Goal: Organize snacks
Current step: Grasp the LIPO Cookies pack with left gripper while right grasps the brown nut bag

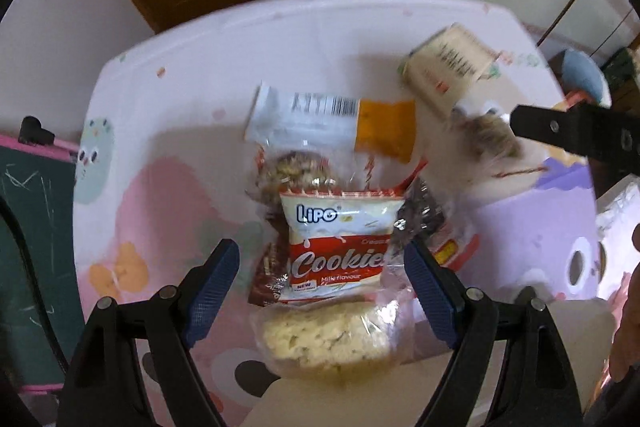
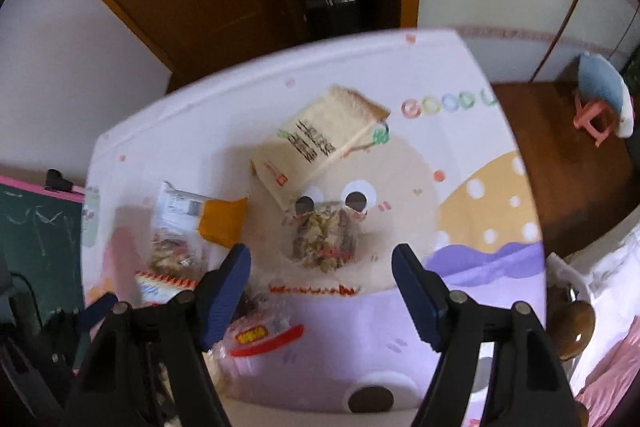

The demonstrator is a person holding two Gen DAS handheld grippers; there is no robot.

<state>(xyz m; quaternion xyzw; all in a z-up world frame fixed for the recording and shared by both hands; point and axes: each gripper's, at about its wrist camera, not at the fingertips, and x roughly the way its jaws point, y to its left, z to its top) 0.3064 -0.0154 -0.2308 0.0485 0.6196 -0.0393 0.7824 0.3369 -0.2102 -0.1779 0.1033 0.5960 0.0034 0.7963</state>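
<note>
Your left gripper (image 1: pixel 322 269) hangs over the snack pile, jaws spread wide and holding nothing, blue pads (image 1: pixel 212 283) on either side of the cookie pack (image 1: pixel 340 251) without touching it. That red and white pack lies on top of the heap, a pale crumbly cake (image 1: pixel 326 341) in clear wrap just below it, a nut cluster packet (image 1: pixel 294 169) just above it, and a dark brown wrapper (image 1: pixel 268 275) peeking out at its left. Beyond those lies a white and orange bar wrapper (image 1: pixel 332 123), flat on the bench (image 1: pixel 168 131). Your right gripper (image 2: pixel 322 285) is also spread, nothing between the jaws, tilted down at a clear bag of mixed nuts (image 2: pixel 324 241) that sits on the cartoon cloth between the pads but ahead of them, apart from both. Just past that bag lies the bread pack (image 2: pixel 316 143), angled, its crust corner pointing away. From the left view your right gripper's black finger (image 1: pixel 576 137) comes in from the right edge beside that nut bag, which is blurred there. The right view alone shows a red-labelled packet (image 2: pixel 260 335) by its left pad, the "GOOD" lettering (image 2: pixel 440 105) on the cloth and a pink stool (image 2: pixel 596 119) off on the floor.
</note>
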